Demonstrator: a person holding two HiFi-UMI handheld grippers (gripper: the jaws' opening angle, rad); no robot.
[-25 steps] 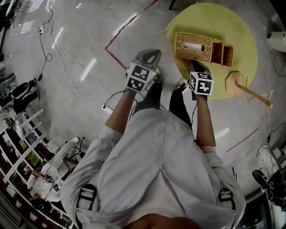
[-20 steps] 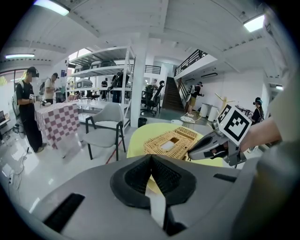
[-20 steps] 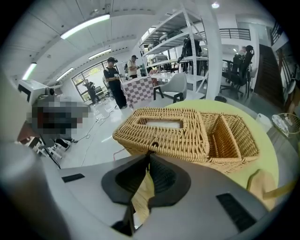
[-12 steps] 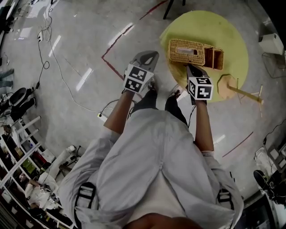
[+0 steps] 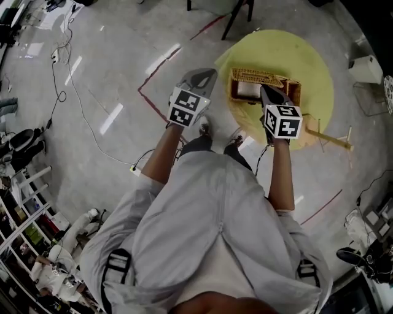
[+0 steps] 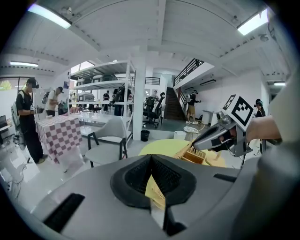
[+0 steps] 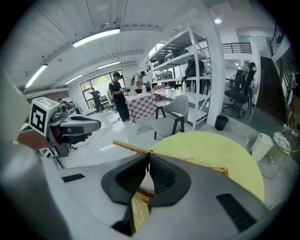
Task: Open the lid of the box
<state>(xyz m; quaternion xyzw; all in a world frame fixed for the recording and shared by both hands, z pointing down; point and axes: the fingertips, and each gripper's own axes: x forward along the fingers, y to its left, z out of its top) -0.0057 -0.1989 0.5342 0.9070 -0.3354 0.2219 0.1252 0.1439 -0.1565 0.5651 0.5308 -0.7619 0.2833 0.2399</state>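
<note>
A wicker box (image 5: 265,86) stands on the round yellow table (image 5: 313,67). Its lid (image 5: 253,76) is tilted up, showing a pale inside (image 5: 245,91). My right gripper (image 5: 268,92) is shut on the lid's near edge. In the right gripper view the woven lid rim (image 7: 126,146) runs across, pinched between the jaws of the right gripper (image 7: 148,156). My left gripper (image 5: 201,76) hovers over the floor to the left of the table, shut with nothing in it. The left gripper view shows the shut left gripper (image 6: 151,157), the box (image 6: 195,155) and the right gripper (image 6: 202,139) beyond.
A wooden stand with a hexagonal base and a long rod (image 5: 320,134) sits on the table's right edge. A chair (image 5: 228,11) stands behind the table. Cables (image 5: 67,80) and red tape lines (image 5: 153,76) cross the floor. A white box (image 5: 366,68) is at far right.
The lid lay flat on the box a second ago; now its near edge is lifted and the inside shows. My right gripper has risen with it. The left gripper has hardly moved.
</note>
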